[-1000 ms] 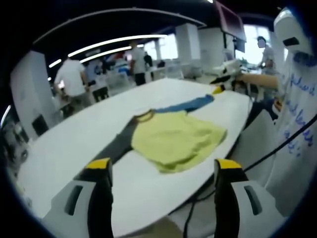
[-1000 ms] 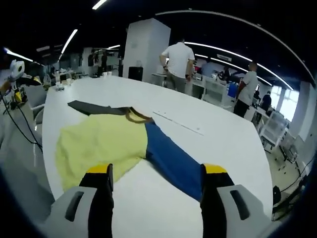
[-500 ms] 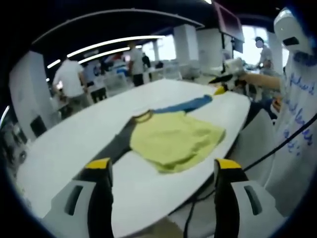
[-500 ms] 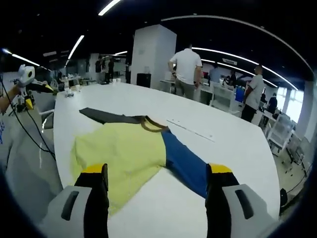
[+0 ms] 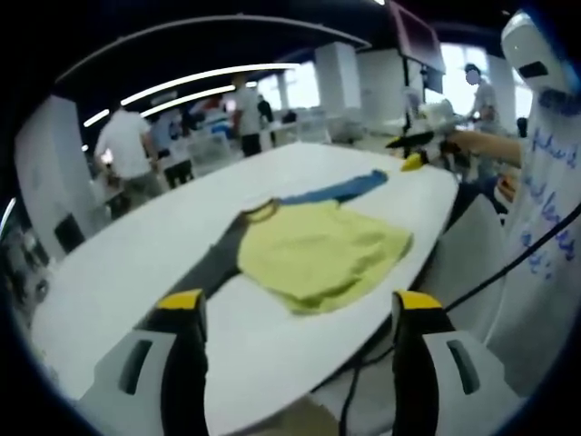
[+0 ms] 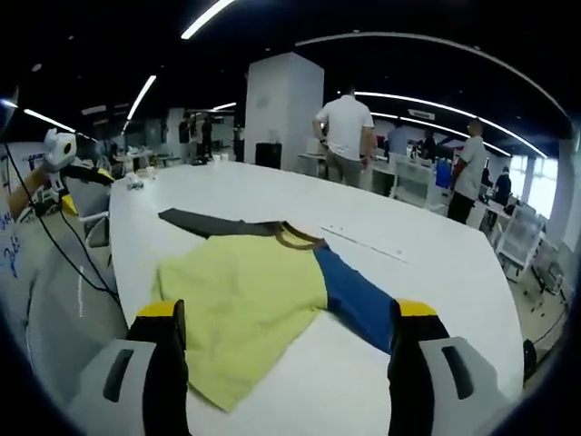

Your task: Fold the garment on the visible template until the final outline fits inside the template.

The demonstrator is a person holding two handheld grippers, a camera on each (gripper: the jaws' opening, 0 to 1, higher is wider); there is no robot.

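Observation:
A yellow shirt (image 5: pixel 318 254) with one blue sleeve (image 5: pixel 340 189) and one dark grey sleeve (image 5: pixel 213 265) lies spread on a white table (image 5: pixel 163 245). In the right gripper view the same shirt (image 6: pixel 250 304) shows its blue sleeve (image 6: pixel 359 295) to the right and its grey sleeve (image 6: pixel 204 221) at the far left. My left gripper (image 5: pixel 295 304) hangs open above the table's near edge, short of the shirt. My right gripper (image 6: pixel 289 313) is open over the shirt's hem and holds nothing. The right gripper (image 5: pixel 413 150) also appears far off in the left gripper view, in a person's hand.
Thin marks (image 6: pixel 363 245) run along the table beyond the shirt. People (image 6: pixel 349 136) stand at desks behind the table, and a white pillar (image 6: pixel 281 109) rises there. A person's white sleeve (image 5: pixel 554 182) and a dark cable (image 5: pixel 508 268) hang at the table's edge.
The right gripper view has slid along the table edge, so the shirt now sits more centred between its jaws. The left gripper view barely shifted. The shirt itself lies as before.

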